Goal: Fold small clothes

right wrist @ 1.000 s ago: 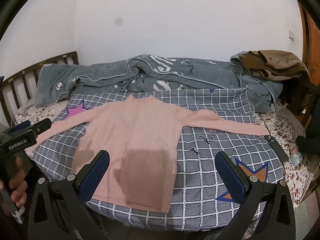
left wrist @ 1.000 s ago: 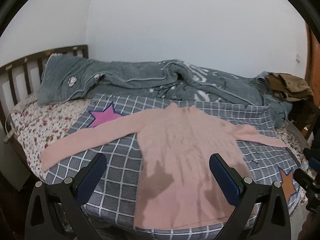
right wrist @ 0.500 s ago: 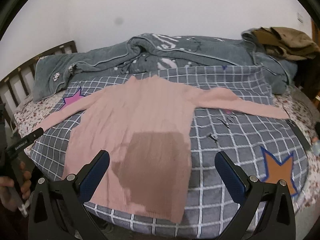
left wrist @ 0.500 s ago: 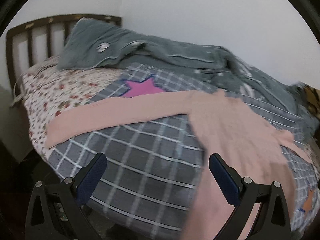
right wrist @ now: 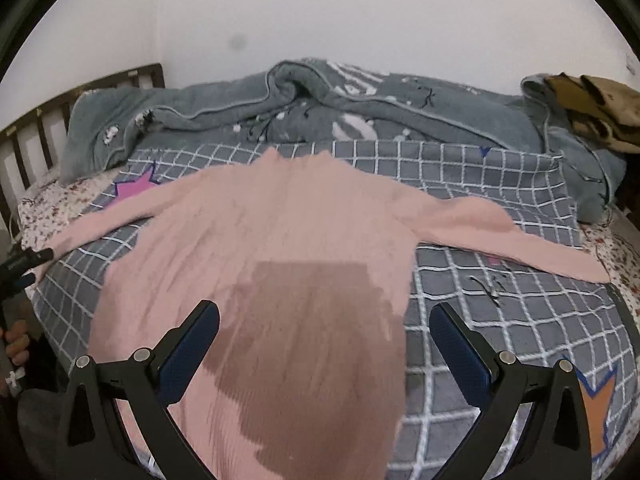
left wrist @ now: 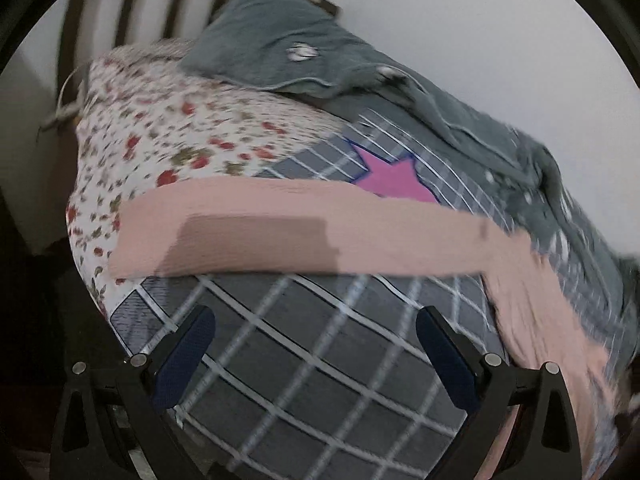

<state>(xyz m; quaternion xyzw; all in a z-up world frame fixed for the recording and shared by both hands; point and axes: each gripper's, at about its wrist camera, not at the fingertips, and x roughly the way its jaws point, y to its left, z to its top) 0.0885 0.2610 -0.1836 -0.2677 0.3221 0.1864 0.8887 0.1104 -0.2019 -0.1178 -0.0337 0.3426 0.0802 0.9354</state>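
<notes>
Sweater (right wrist: 276, 248) — one, pink — lies flat on the checked blanket (right wrist: 516, 312) of the bed, collar toward the wall, hem toward the right gripper (right wrist: 324, 344), whose fingers spread wide above it, holding nothing. Left gripper (left wrist: 316, 344) gapes equally wide just short of the left sleeve (left wrist: 280, 232), stretched crosswise.
</notes>
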